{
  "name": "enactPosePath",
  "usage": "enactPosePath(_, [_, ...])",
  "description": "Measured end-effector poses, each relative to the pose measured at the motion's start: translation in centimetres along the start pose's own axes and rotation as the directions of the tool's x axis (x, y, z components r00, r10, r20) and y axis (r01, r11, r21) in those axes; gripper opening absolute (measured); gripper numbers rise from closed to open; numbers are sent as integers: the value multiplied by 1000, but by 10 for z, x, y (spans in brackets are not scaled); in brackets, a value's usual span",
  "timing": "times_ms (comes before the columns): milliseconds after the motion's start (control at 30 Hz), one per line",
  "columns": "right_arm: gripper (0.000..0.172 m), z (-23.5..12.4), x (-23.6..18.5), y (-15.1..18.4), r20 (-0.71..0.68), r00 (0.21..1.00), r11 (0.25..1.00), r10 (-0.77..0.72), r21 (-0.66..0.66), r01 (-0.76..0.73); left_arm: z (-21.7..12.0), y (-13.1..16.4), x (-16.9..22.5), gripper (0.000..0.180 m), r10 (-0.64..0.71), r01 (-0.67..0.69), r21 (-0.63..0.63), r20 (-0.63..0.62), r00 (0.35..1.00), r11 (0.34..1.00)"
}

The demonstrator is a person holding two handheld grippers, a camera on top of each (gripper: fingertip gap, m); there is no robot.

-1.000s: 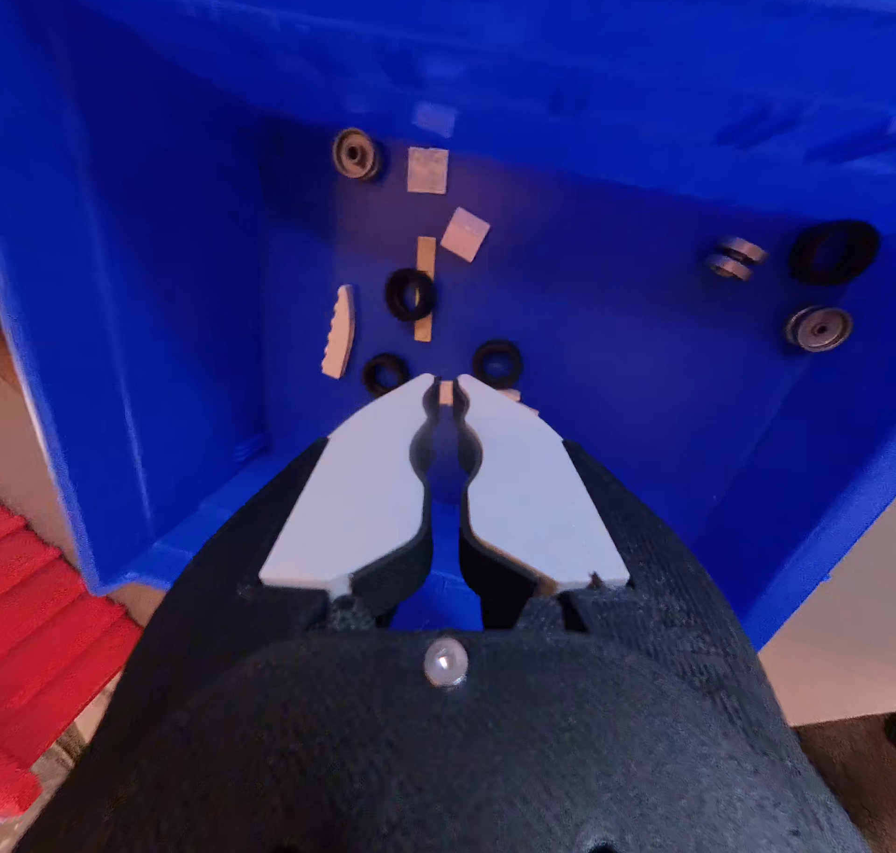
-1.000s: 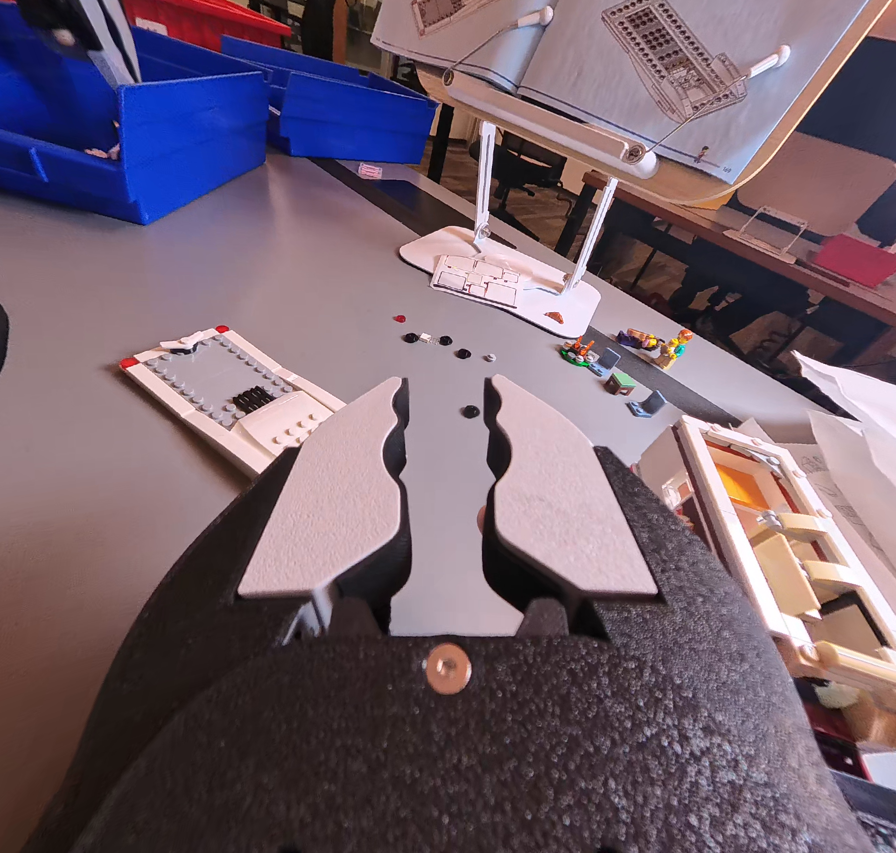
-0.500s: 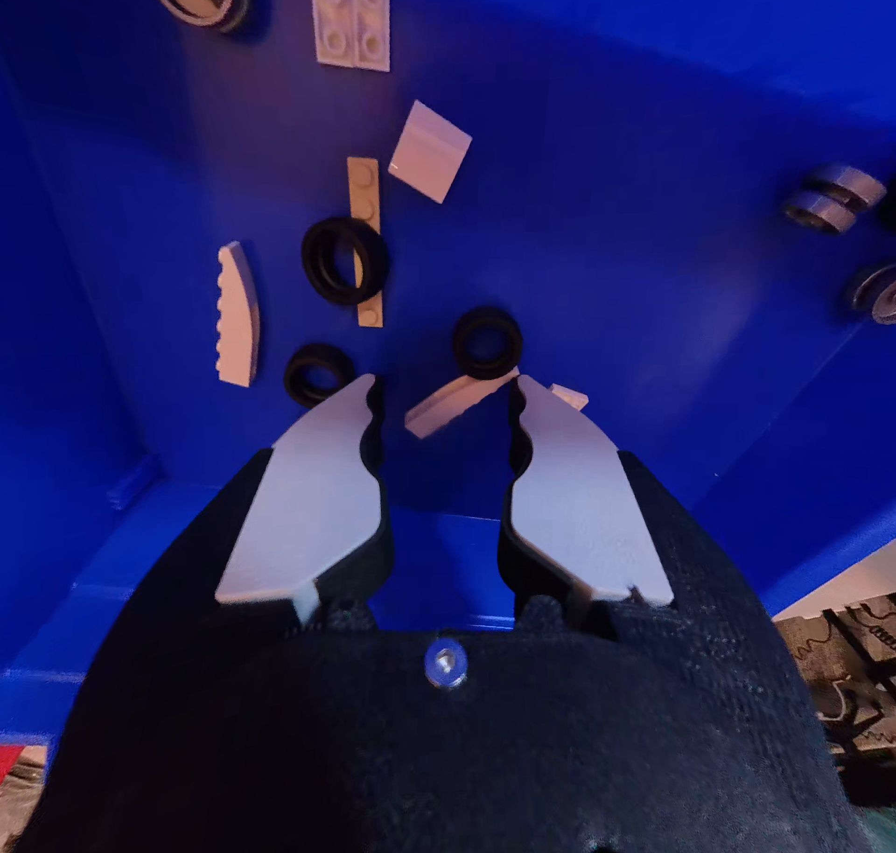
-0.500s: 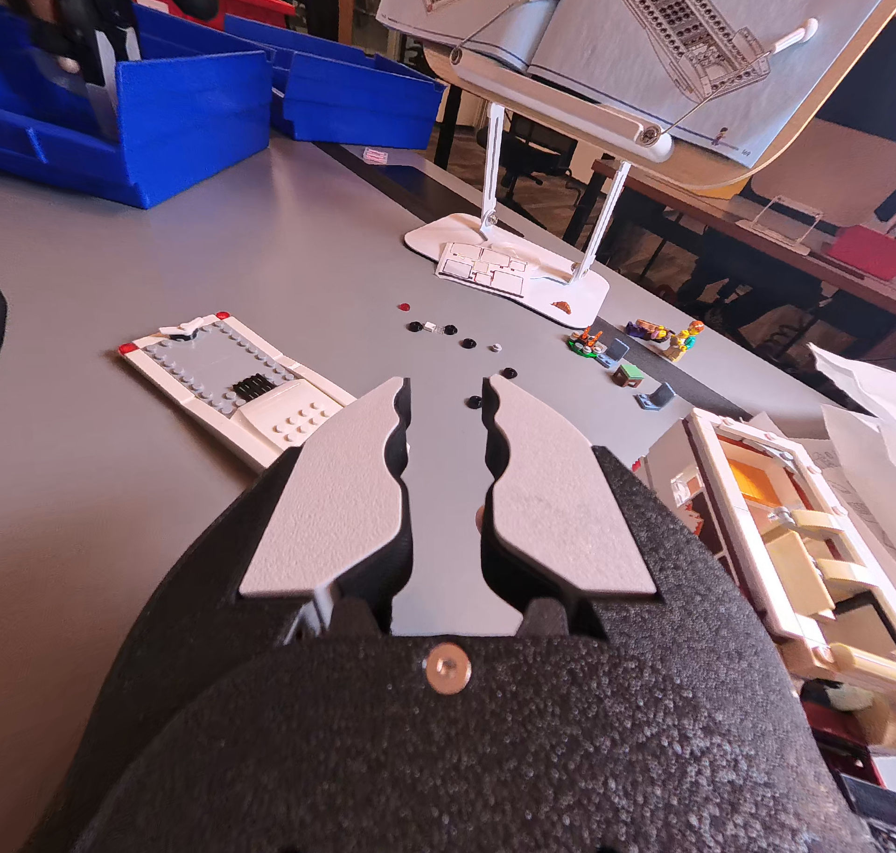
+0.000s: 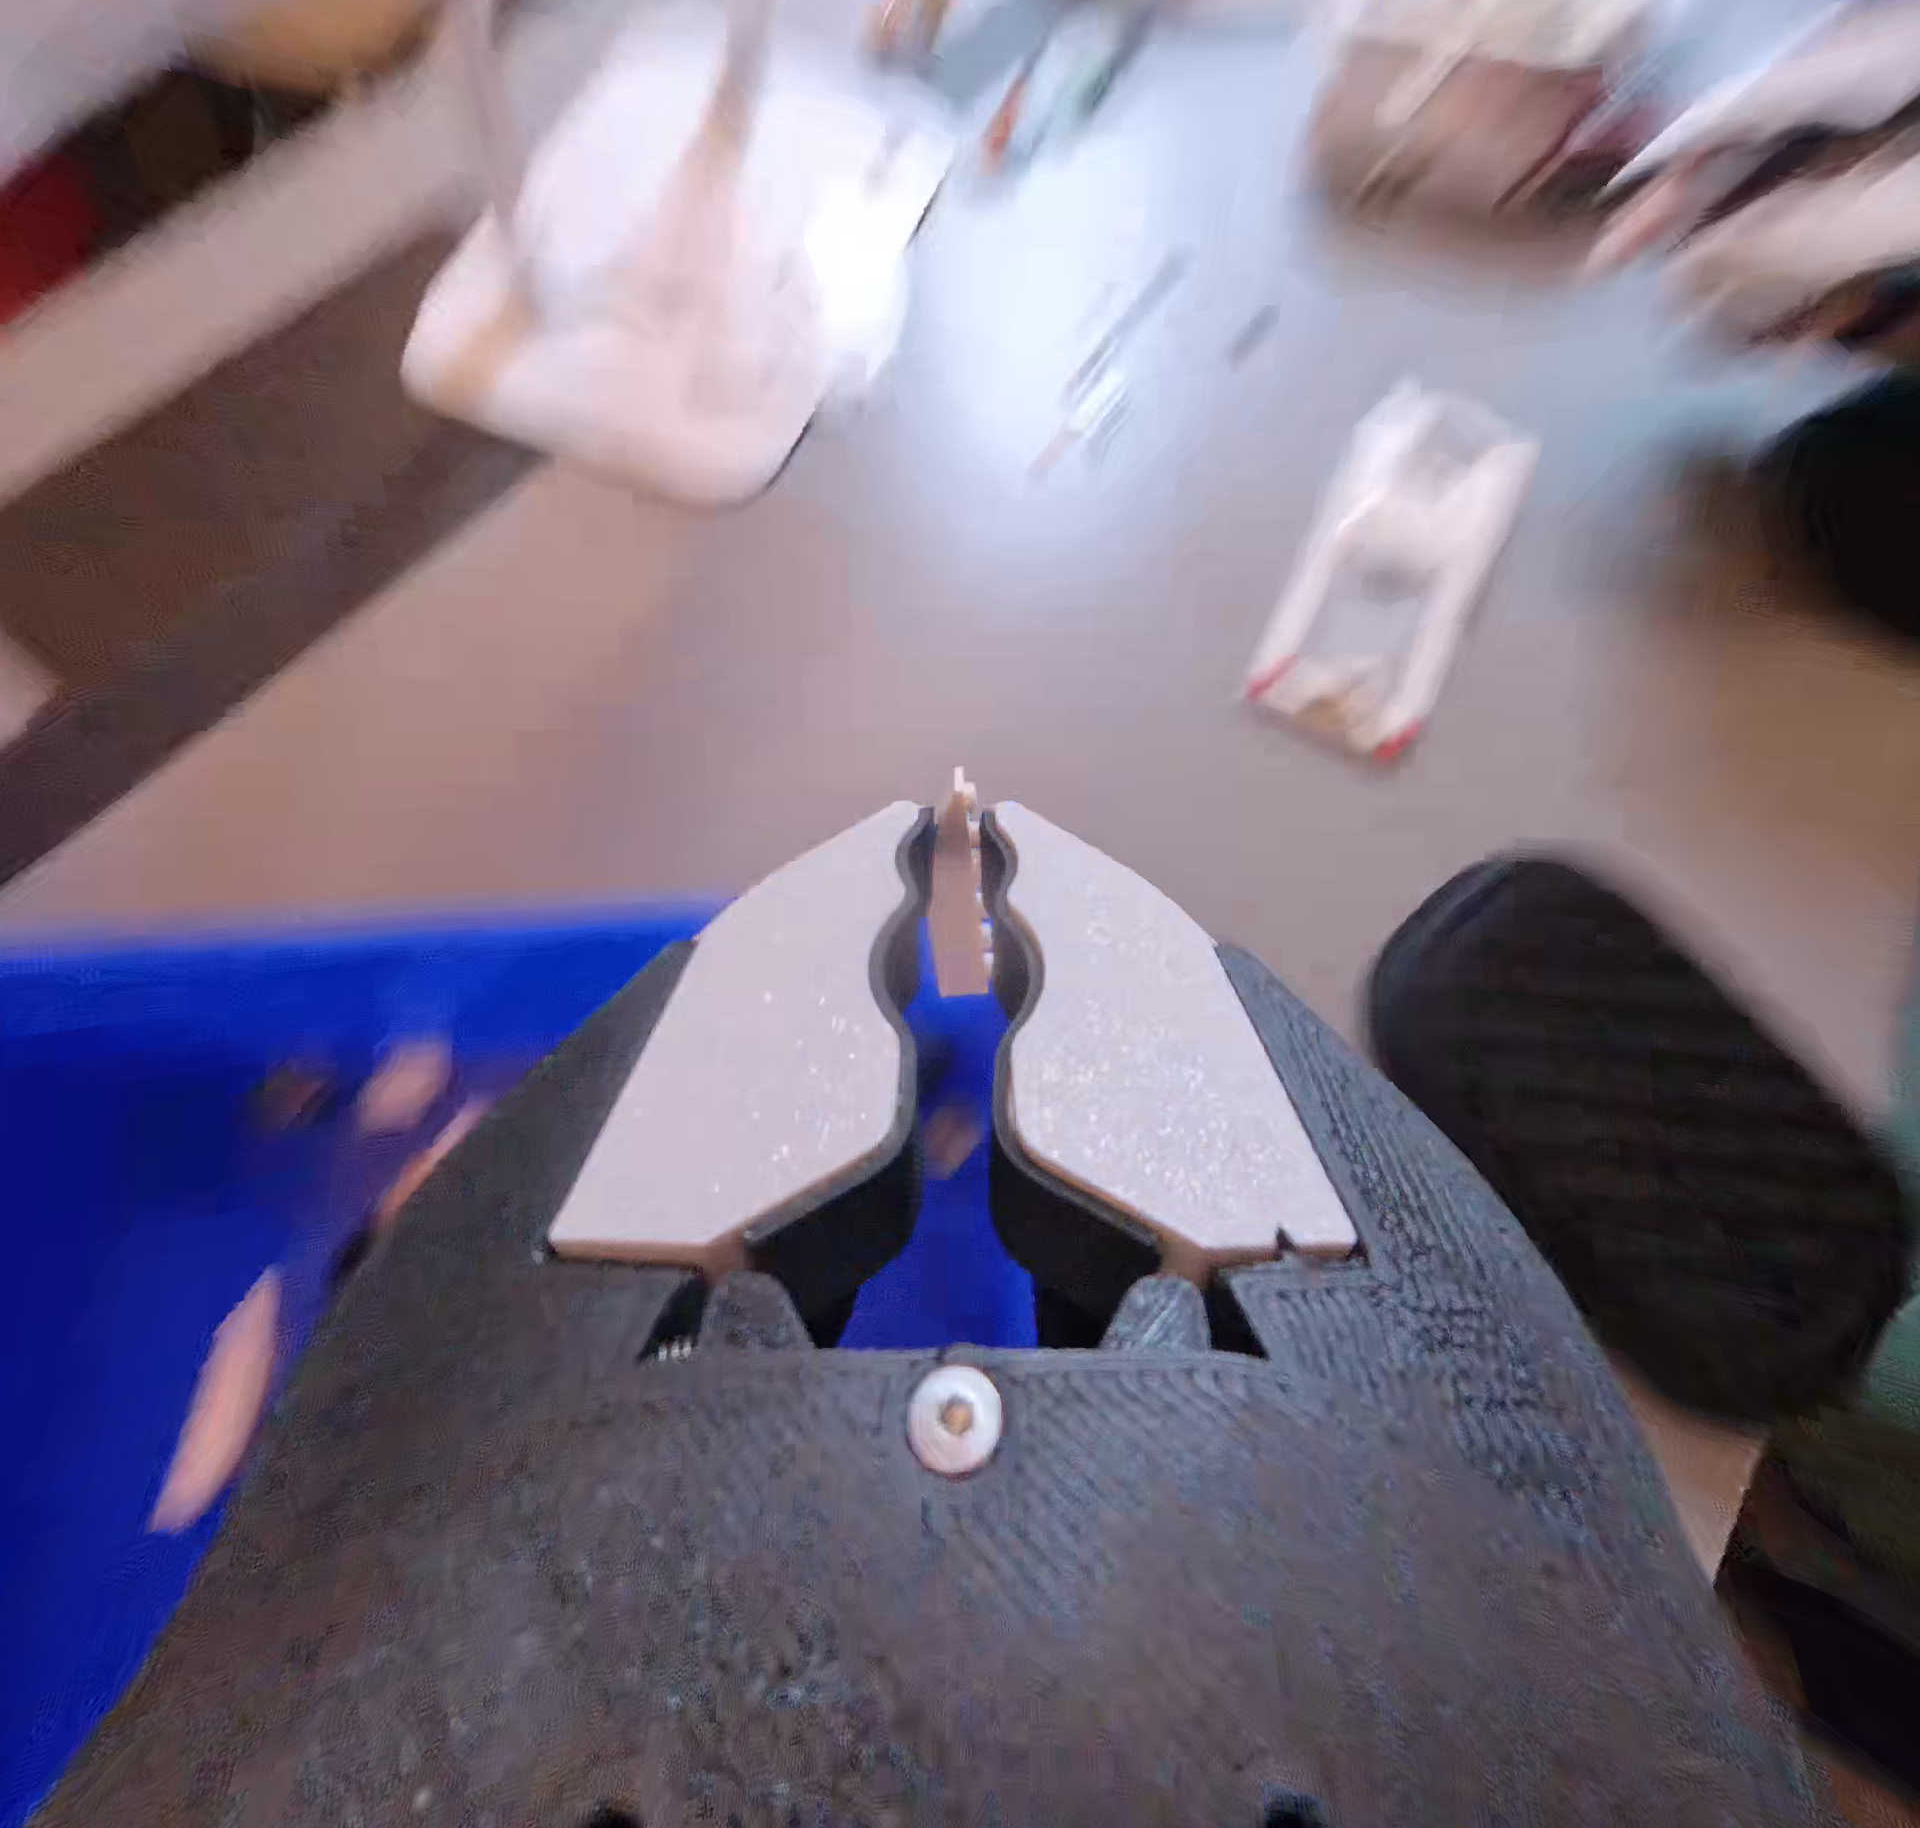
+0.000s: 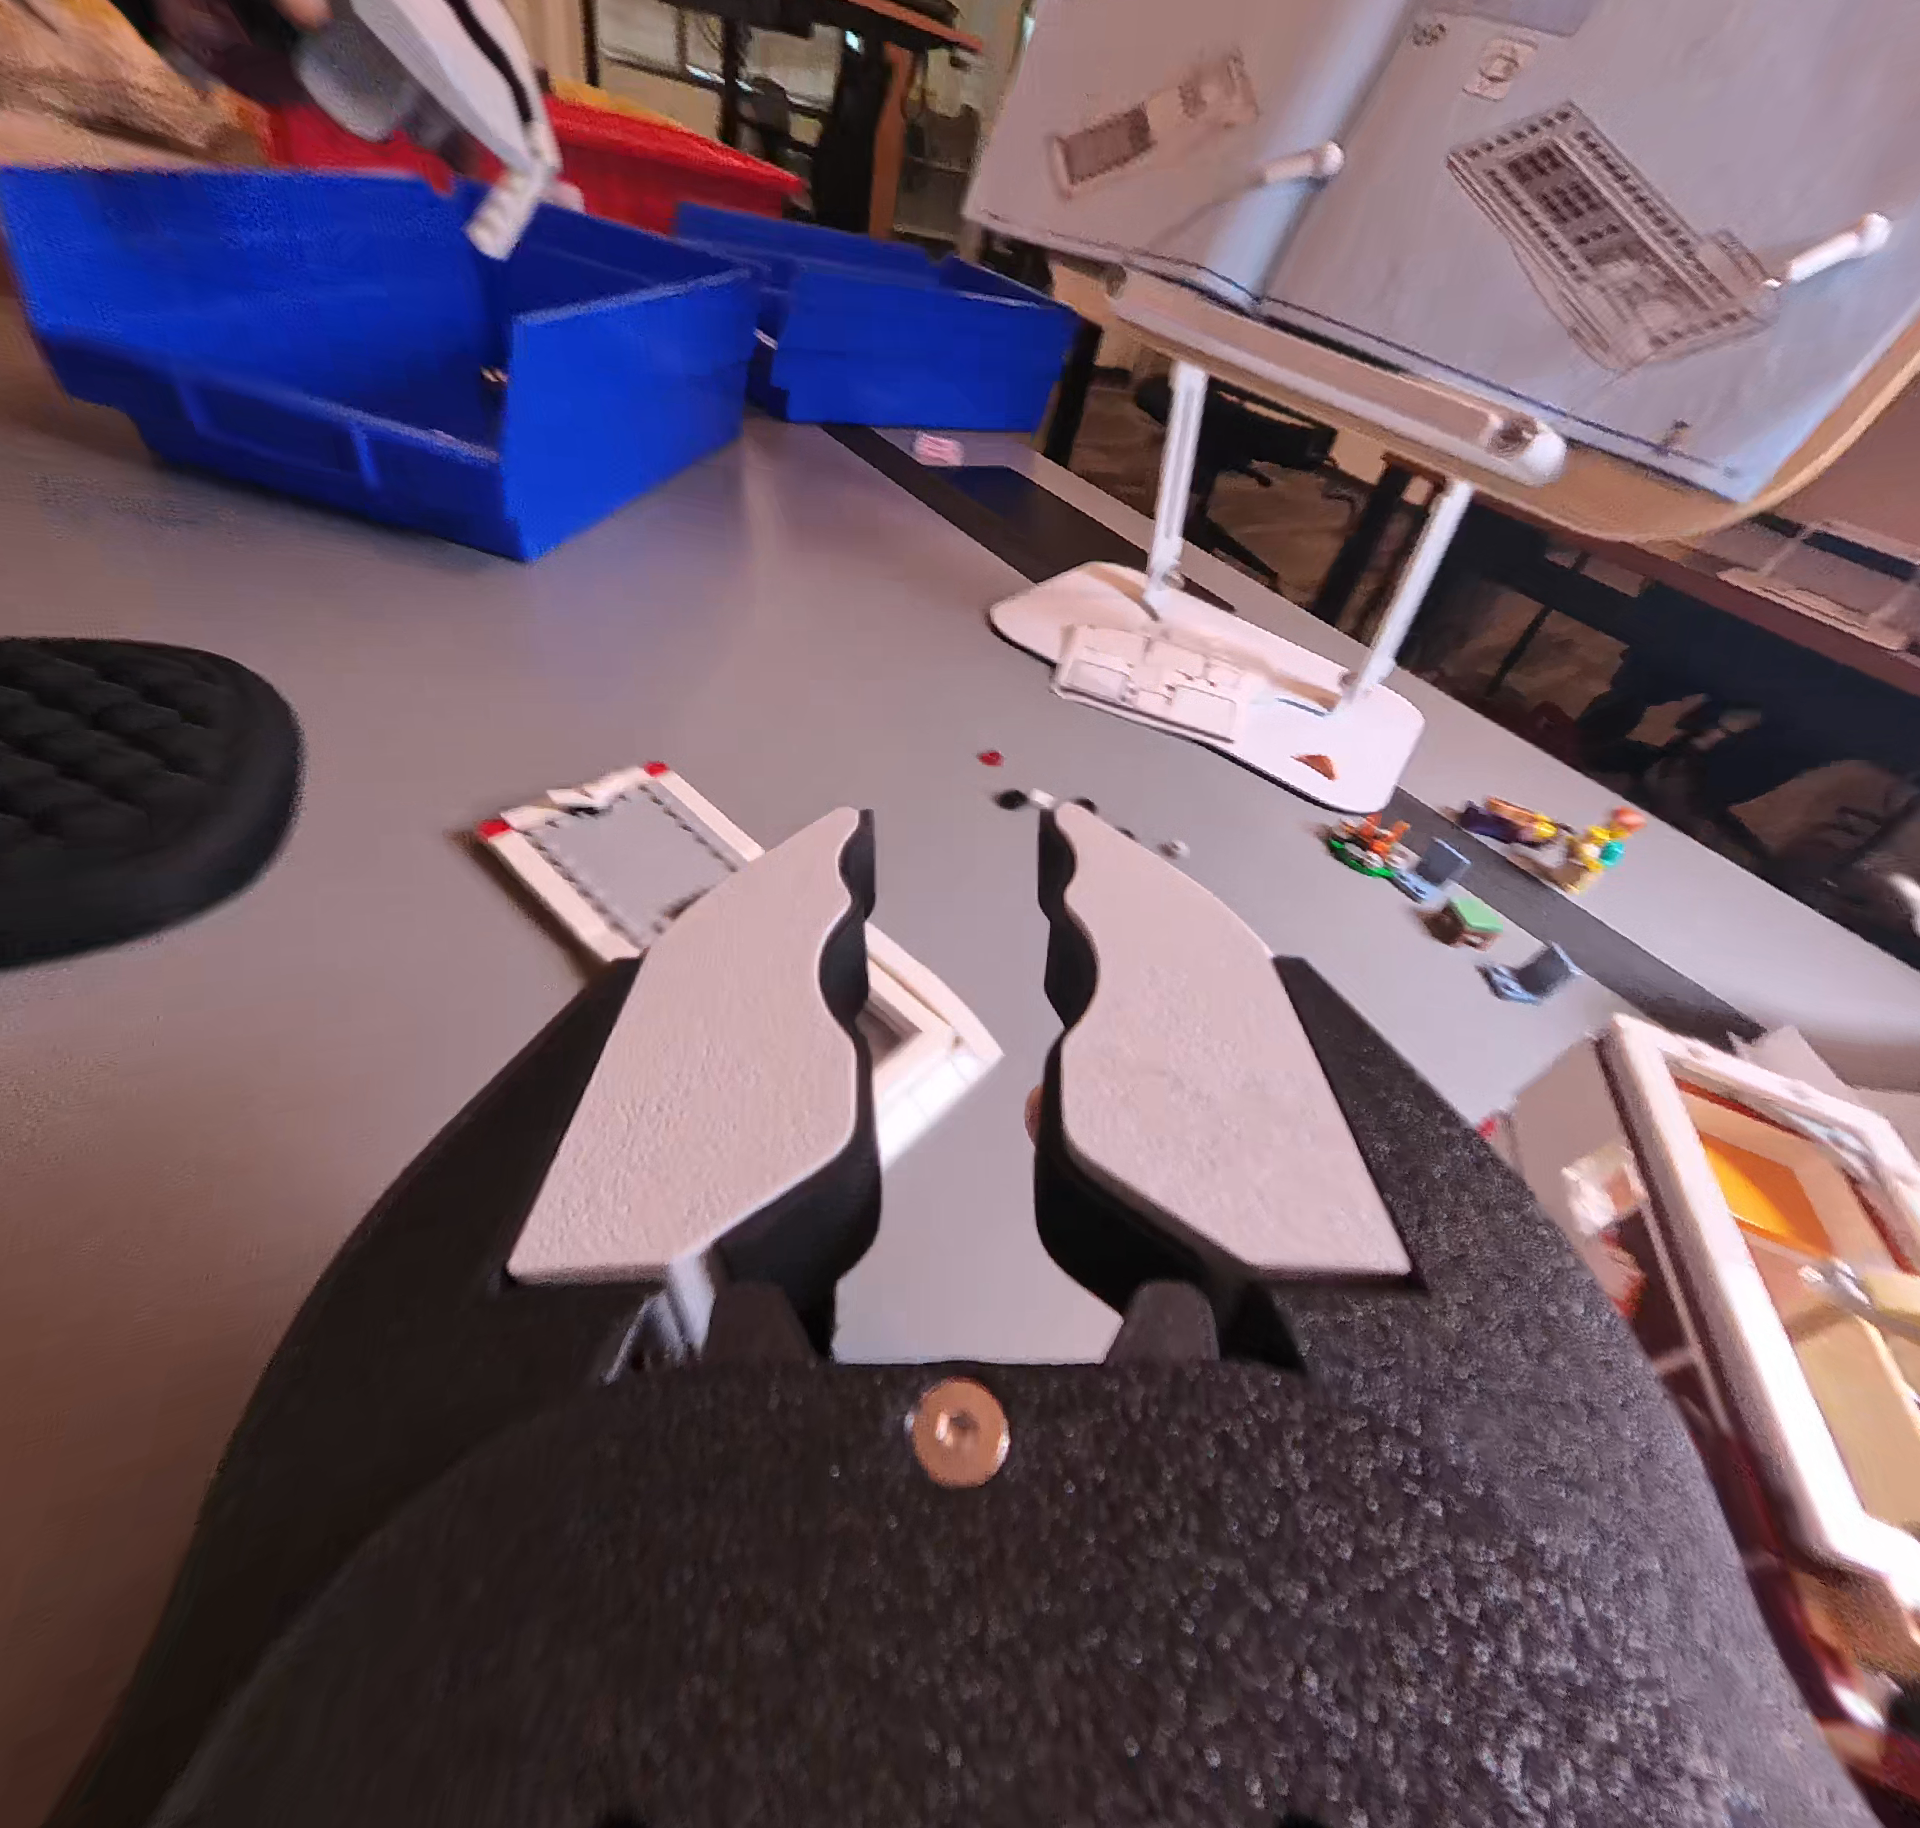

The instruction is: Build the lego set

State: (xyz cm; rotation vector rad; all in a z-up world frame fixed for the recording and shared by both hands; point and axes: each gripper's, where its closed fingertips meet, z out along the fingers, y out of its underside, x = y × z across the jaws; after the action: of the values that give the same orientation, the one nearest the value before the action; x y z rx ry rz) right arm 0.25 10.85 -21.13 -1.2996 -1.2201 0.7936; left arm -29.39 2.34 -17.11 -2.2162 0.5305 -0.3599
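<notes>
my left claw (image 5: 958,822) pinches a thin tan brick piece (image 5: 958,895) above the blue bin (image 5: 208,1103). my right claw (image 6: 954,822) hangs half open and empty over the tabletop (image 6: 727,635), beside the white-framed grey plate (image 6: 634,859).

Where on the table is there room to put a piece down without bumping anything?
The widest bare patch of grey table lies between the blue bin, the black pad and the white-framed grey plate. It is crowded to the right: tiny loose pieces, the white stand base and small figures.
</notes>
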Motion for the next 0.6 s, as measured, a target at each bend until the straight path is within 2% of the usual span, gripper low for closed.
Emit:
enactPosePath(33, [34,1,-9,-9,35,999,1000,20,18,-21,9,-23,35,8,11,0,142,-76,997,990])
enactPosePath(67, [38,2,-16,-18,55,998,999,30,29,-32,18,-42,68,8,12,29,261,-155,988,965])
enactPosePath(133, [46,6,-33,-35,82,996,999,17,42,-21,42,-66,126,8,-18,144,401,-300,954,905])
enactPosePath(233, [48,8,-59,-58,99,995,999,-10,53,5,80,-85,184,8,-65,288,459,-441,895,841])
enactPosePath(300, [45,10,-64,-66,54,998,999,-17,36,15,96,-95,212,8,-80,360,463,-521,850,810])
enactPosePath(333, [43,10,-66,-67,47,999,1000,-15,23,14,103,-99,221,8,-87,382,458,-544,835,803])
enactPosePath(400, [15,9,-71,-65,62,998,1000,-17,-14,18,114,-103,225,8,-93,381,482,-520,849,789])
enactPosePath(500, [9,4,-70,-56,88,995,997,-43,-58,48,116,-99,225,8,-117,421,454,-560,820,785])
enactPosePath(600, [6,-6,-69,-38,229,973,983,-18,-176,60,113,-84,219,13,-112,398,441,-546,830,804])
